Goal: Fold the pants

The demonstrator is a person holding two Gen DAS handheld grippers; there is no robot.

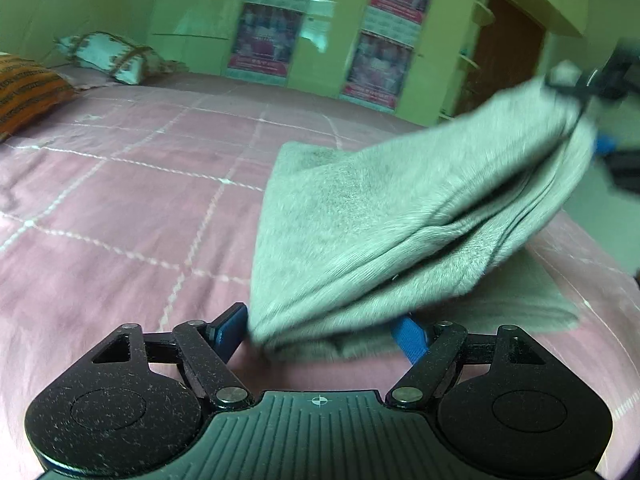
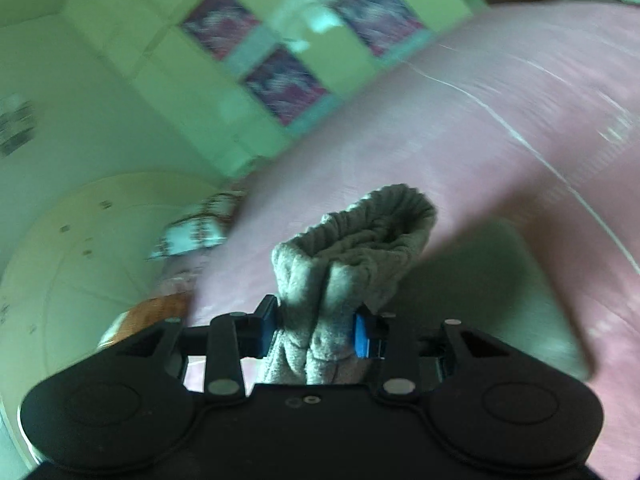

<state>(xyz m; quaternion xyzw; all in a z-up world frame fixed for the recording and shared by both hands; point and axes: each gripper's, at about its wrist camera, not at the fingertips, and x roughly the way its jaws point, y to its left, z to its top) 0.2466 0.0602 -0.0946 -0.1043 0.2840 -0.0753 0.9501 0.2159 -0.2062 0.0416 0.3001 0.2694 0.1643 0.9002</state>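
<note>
The grey pants are partly folded on the pink bedsheet. One end is lifted up to the right, the other lies on the bed. My left gripper is open, its blue fingers on either side of the low corner of the pants. My right gripper is shut on a bunched end of the pants and holds it above the bed. It also shows in the left wrist view at the upper right. The right wrist view is blurred.
Two pillows, one orange and one white patterned, lie at the bed's far left. Green wardrobe doors with posters stand behind the bed. A brown door is at the back right.
</note>
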